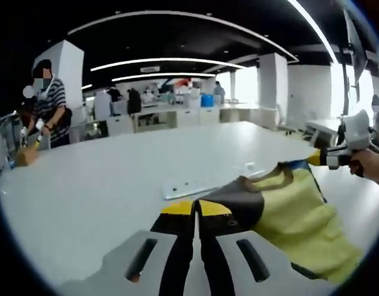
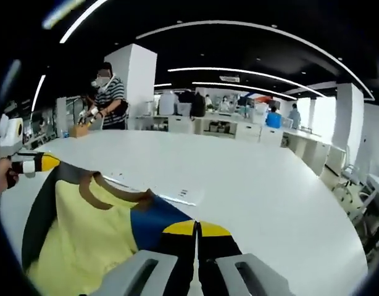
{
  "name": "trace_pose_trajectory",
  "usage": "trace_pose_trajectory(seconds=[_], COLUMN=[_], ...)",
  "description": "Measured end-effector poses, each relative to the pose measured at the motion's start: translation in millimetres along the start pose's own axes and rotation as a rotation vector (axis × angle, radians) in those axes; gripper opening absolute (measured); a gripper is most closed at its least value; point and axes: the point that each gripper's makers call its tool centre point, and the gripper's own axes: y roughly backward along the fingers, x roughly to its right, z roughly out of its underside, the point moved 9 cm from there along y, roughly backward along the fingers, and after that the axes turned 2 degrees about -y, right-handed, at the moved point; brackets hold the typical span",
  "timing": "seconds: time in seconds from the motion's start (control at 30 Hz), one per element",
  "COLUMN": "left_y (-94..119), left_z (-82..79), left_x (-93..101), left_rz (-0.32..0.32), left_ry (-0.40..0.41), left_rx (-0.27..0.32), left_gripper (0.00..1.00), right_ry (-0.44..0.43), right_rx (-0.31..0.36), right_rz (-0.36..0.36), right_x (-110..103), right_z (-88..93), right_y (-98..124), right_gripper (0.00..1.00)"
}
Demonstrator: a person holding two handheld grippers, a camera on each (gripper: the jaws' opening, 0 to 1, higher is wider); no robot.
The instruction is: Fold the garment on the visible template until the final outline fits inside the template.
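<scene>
I see a big white table (image 1: 84,185) and my two grippers lift a yellow shirt (image 1: 300,228) with dark and blue parts above it, stretched between them. My left gripper (image 1: 195,213) has its jaws pinched tight on one shoulder of the shirt, and my right gripper (image 2: 195,231) has its jaws pinched tight on the other. I think I should keep both grips tight, hold the shirt flat and even, and lay it down straight on the thin clear template sheet (image 1: 189,187). I see no boxes or bins near me.
</scene>
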Motion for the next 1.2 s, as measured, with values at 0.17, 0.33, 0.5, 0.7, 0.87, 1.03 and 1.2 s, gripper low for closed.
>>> trace_pose_trajectory(seconds=[0.17, 0.33, 0.5, 0.7, 0.87, 1.03, 1.2], left_y=[-15.1, -26.8, -30.6, -24.1, -16.6, -3.0, 11.8], left_z=[16.2, 24.3, 32.1, 32.3, 22.9, 12.1, 3.7], left_x=[4.5, 3.4, -2.3, -4.8, -9.0, -8.1, -2.9], left_rz=[-0.023, -0.02, -0.018, -0.01, -0.036, -0.01, 0.059], left_ry=[-0.122, -0.125, -0.092, -0.088, -0.146, -0.135, -0.012], left_rx=[-0.108, -0.128, -0.149, -0.144, -0.115, -0.077, -0.026], left_gripper=[0.0, 0.0, 0.0, 0.0, 0.19, 0.27, 0.43], right_ry=[-0.004, 0.013, 0.029, 0.048, 0.057, 0.043, 0.056], right_rx=[-0.068, -0.112, -0.137, -0.136, -0.122, -0.119, -0.139], right_rz=[0.001, -0.002, -0.013, -0.042, -0.045, -0.105, -0.174], right_x=[2.7, 2.1, 1.1, -3.7, -9.4, -15.4, -23.0], right_z=[14.7, 21.3, 23.8, 22.2, 13.4, 4.7, -0.8], right_y=[-18.6, -29.3, -36.3, -37.5, -29.9, -18.8, -1.2], right_gripper=[0.0, 0.0, 0.0, 0.0, 0.2, 0.27, 0.42])
